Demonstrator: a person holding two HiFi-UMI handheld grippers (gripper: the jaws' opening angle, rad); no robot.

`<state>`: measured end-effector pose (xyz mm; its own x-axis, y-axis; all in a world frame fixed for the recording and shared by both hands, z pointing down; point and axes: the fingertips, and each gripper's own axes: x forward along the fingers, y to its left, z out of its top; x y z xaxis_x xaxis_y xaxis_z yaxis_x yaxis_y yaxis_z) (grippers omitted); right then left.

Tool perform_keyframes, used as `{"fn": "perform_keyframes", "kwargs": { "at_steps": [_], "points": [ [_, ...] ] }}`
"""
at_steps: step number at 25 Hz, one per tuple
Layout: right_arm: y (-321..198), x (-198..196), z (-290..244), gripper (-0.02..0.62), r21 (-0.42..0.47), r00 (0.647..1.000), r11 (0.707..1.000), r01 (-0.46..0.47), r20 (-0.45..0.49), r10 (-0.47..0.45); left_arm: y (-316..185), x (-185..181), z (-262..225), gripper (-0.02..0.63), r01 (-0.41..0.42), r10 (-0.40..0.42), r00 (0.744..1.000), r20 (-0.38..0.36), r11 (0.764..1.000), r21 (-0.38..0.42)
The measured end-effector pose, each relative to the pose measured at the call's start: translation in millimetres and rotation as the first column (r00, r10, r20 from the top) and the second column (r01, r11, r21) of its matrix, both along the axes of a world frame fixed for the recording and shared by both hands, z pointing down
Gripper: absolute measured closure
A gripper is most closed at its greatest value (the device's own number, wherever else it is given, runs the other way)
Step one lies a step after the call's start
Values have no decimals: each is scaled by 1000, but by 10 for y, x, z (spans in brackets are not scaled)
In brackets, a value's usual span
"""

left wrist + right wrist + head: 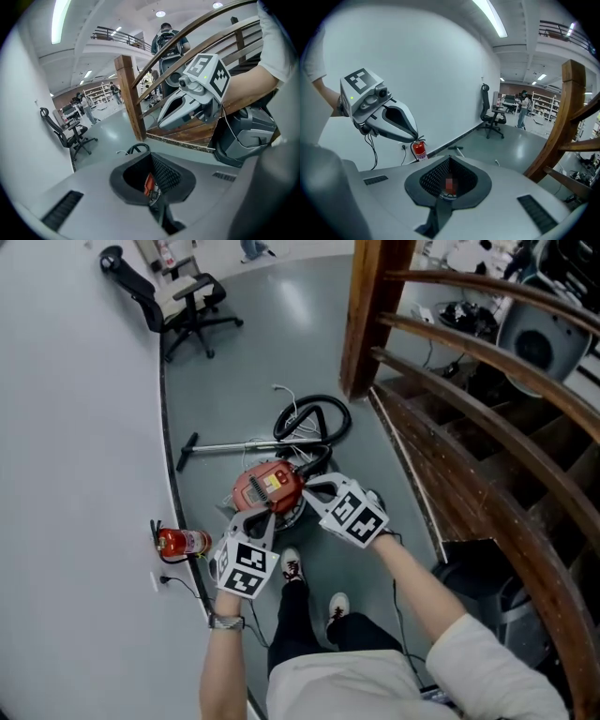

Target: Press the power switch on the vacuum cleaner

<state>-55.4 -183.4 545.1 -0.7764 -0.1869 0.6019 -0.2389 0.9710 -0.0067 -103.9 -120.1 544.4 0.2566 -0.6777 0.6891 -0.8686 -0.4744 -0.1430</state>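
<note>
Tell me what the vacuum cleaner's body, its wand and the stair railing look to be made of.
Vacuum cleaner body: likely moulded plastic, judging by the glossy orange-red, rounded shell.
Wand: probably metal, as it is a thin pale tube with a bright sheen, though plastic can't be ruled out.
Stair railing: wood, brown with a satin varnish and grain-like streaks on the post and curved rails.

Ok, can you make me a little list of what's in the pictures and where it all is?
Floor: red vacuum with black hose and wand
By wall: fire extinguisher
Far back: chair
Right side: wooden stairs
Left gripper: held over vacuum, jaws shut, empty
Right gripper: held over vacuum, jaws shut, empty
</note>
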Motion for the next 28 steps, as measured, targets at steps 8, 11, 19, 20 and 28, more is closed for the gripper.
{"fn": "perform_keyframes", "kwargs": {
  "at_steps": [8, 11, 19, 20, 28],
  "points": [
    [295, 28, -749, 568, 85, 998, 996, 42, 39, -46, 242, -79, -609, 604, 27, -30, 998, 49, 997, 66],
    [362, 42, -1022, 568, 109, 997, 993, 50, 56, -56, 319, -112, -823, 606, 30, -36, 997, 71, 996, 86],
    [551, 136, -1630, 566, 130, 995, 990, 50, 80, -61, 512, -90, -1365, 606, 25, -42, 993, 106, 986, 163],
    [570, 146, -1696, 568, 134, 994, 990, 48, 87, -60, 537, -98, -1426, 605, 28, -47, 993, 109, 985, 172],
    [837, 252, -2281, 566, 206, 986, 978, 34, 150, -66, 794, -120, -1985, 606, 66, -99, 989, 109, 959, 276]
  ]
}}
